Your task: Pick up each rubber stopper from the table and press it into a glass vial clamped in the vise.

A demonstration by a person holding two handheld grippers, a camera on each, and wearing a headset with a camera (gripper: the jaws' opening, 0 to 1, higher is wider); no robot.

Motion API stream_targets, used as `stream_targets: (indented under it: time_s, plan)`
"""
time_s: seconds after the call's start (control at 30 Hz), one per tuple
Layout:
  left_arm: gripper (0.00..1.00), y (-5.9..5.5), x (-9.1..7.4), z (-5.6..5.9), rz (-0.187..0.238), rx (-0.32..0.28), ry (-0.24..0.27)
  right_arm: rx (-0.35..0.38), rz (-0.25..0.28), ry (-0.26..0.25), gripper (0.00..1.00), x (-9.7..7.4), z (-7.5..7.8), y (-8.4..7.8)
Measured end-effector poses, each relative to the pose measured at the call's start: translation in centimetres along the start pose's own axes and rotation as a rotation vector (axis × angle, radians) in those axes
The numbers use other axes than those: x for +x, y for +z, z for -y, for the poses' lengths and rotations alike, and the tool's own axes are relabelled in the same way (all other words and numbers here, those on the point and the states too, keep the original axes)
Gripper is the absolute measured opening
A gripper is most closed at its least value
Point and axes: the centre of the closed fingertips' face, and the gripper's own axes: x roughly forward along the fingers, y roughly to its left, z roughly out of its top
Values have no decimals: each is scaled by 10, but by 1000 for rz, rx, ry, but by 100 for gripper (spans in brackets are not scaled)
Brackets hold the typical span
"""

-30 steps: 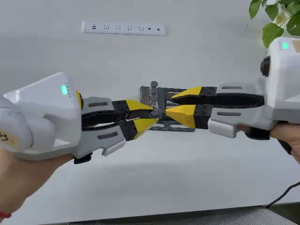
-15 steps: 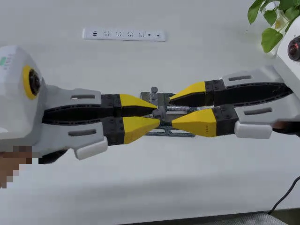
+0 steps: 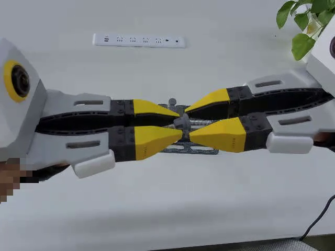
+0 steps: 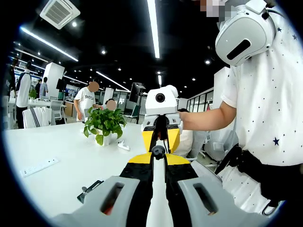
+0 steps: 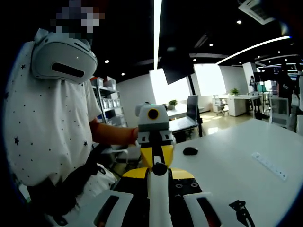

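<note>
Grippers have levelled tip to tip: left gripper [image 3: 179,124] and right gripper [image 3: 188,122] both clamp the grey stopper [image 3: 182,123], vise [image 3: 201,150] just on its far side.

From my remote station I count two grippers, the left gripper [image 3: 178,124] and the right gripper [image 3: 188,123], and between their tips one rubber stopper [image 3: 181,123]. There is one vise [image 3: 201,150]; how many vials stand in it I cannot tell. On the table I see one power strip [image 3: 138,40], one potted plant [image 4: 104,124] and one computer mouse [image 5: 190,151]. One headset [image 4: 244,33] is worn. In the left gripper view I count four people [image 4: 86,100] far behind.
</note>
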Motion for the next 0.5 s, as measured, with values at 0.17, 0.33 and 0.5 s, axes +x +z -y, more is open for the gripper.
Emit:
stream_targets:
  time_s: [0.17,0.33,0.5]
  plan:
    - [4,0,0,1,3,-7,-7,4,7,5,9,0,-1,1]
    - [4,1,0,3,16,-24,-21,9,14,15,8,-1,-1,1]
    - [4,3,0,5,28,-38,-32,6,21,28,7,-1,-3,3]
